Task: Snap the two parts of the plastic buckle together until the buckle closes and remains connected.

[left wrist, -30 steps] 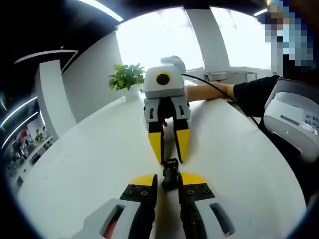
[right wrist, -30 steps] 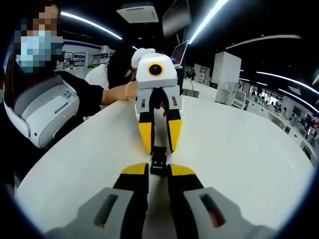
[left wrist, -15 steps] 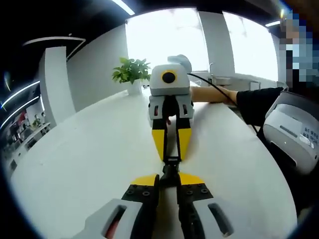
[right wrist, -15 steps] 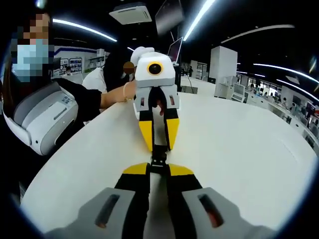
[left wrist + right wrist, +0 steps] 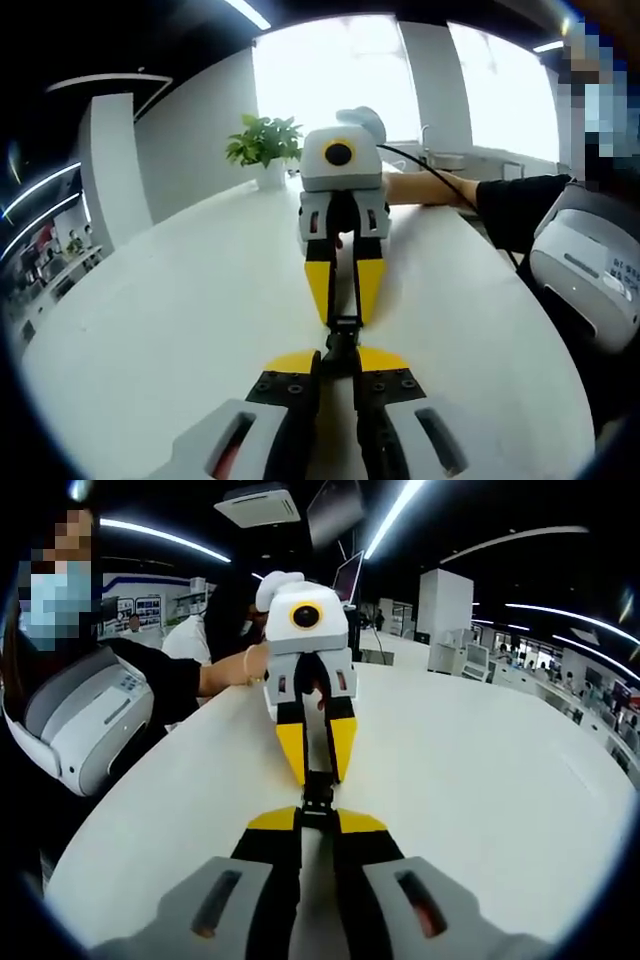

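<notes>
left gripper view: the left gripper is being kept clamped on one half of the black buckle, while the right gripper is being held nose to nose, pinching the other half above the white table. right gripper view: both halves are being lined up for pressing; full latching cannot be told.

Matt black plastic buckle over a smooth white table.
</notes>
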Available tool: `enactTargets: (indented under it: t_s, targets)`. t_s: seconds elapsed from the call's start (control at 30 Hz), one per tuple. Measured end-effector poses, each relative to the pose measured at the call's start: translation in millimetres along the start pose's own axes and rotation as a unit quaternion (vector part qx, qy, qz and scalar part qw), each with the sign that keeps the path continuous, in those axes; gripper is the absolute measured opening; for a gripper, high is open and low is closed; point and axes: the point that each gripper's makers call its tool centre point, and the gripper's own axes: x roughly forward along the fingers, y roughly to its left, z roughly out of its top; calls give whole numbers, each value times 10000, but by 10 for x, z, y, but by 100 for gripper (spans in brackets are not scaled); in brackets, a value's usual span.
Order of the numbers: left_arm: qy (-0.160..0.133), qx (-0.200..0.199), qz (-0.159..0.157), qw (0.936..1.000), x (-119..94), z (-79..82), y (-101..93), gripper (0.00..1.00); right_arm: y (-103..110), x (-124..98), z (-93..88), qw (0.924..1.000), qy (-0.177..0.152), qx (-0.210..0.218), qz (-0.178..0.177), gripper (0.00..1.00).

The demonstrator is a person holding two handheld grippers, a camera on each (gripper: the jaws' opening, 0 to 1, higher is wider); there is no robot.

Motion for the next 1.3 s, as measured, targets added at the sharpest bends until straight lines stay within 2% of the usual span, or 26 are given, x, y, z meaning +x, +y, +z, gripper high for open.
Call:
enactTargets:
  t_s: [0.3,0.77,1.3]
  targets:
    - [3,-38,-6,10000,-2,-4,10,11,-13,4,6,10000,23,-76,26,10]
    - [-6,-28,-97,9999,-12,-9,30,10,-41,45,25,9992,148,-212,291,10]
    - [89,-102,52,9999,-22,-14,30,10,-66,38,32,9998,135,-110,1,9]
